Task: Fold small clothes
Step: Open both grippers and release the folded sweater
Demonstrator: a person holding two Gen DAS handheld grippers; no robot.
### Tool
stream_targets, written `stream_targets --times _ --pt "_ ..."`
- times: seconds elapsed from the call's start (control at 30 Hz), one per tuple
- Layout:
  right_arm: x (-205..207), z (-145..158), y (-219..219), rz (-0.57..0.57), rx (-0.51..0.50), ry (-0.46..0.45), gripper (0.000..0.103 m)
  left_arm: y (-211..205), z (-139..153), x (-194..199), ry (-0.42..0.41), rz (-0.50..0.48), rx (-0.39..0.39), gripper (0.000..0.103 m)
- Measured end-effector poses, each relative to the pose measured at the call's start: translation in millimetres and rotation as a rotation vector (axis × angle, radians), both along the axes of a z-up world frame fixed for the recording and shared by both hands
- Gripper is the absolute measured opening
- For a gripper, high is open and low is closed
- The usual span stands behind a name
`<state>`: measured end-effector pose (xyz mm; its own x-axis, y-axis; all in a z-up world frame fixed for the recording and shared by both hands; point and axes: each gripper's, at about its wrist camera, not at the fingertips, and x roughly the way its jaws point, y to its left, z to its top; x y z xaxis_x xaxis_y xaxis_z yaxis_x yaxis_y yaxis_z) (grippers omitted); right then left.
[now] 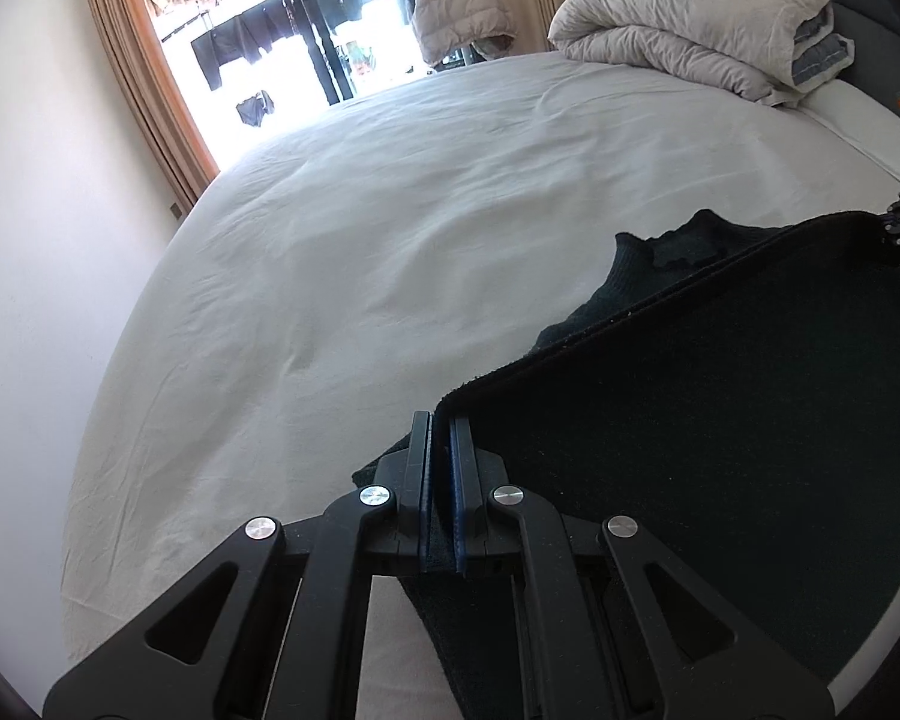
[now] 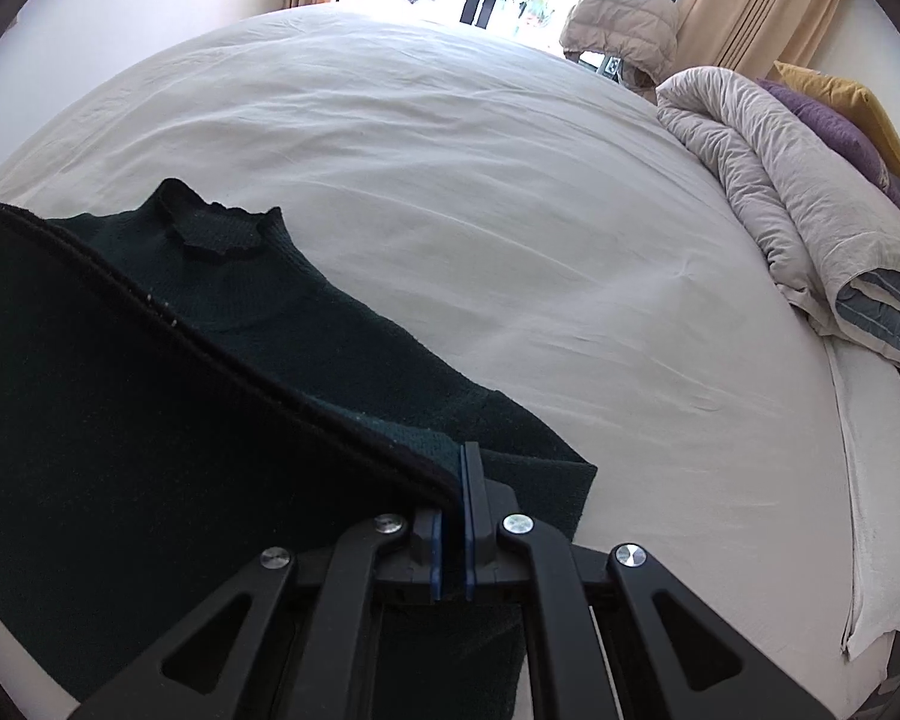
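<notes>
on the wide bed covered with a white cotton sheet [image 1: 354,276] lies a dark green knitted sweater with a ruffled high collar [image 2: 240,300], collar end flat on the sheet and pointing toward the window. its bottom hem is lifted off the bed and stretched as a taut edge between the 2 tools. left gripper [image 1: 441,438]: black linkage, blue pads, jaws narrow, clamped on one corner of the hem. right gripper [image 2: 457,468]: same build, jaws narrow, clamped on the other hem corner; it also shows at the right edge of the left wrist view. raised cloth hangs below the taut edge and hides the lower body of the sweater. 1 sleeve lies on the sheet just right of the right gripper. a folded beige quilt [image 2: 798,210] sits at the head end of the bed, well apart from the sweater, with a purple cushion [image 2: 834,126] and a mustard cushion [image 2: 852,102] behind it. a beige padded jacket [image 1: 456,6] hangs near the bright window.
</notes>
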<state>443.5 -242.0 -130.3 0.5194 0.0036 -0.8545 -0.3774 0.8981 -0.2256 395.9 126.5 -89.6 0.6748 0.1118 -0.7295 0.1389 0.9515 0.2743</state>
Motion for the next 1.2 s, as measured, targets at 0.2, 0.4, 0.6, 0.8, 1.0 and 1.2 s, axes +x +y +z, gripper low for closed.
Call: stream_targets --times 0.2,0.4,0.6,0.8,1.0,1.2 --pt "20.2 -12.0 -24.5 -0.136 0.079 -0.026 0.072 0.7 -36.7 21.5 0.038 0.033 -0.019 0.01" --pt "22.9 -15.8 -41.2 -0.194 0.167 -0.025 0.081 17.2 -28.3 23.2 -0.02 0.106 -0.071 0.071" --pt "35.7 -15.2 -66.5 -0.33 0.329 0.029 0.091 36.0 -9.3 15.6 -0.088 0.184 -0.134 0.072" --pt "32.2 -6.2 -91.1 -0.469 0.49 0.087 0.093 43.8 10.6 -14.0 -0.17 0.223 -0.158 0.072" --pt "34.7 12.0 -93.9 -0.59 0.323 0.049 0.098 50.3 3.1 -34.0 -0.152 0.242 -0.191 0.072" --pt "21.5 42.6 -98.4 -0.577 0.335 -0.101 0.096 59.5 2.7 -51.6 -0.185 0.268 -0.228 0.072"
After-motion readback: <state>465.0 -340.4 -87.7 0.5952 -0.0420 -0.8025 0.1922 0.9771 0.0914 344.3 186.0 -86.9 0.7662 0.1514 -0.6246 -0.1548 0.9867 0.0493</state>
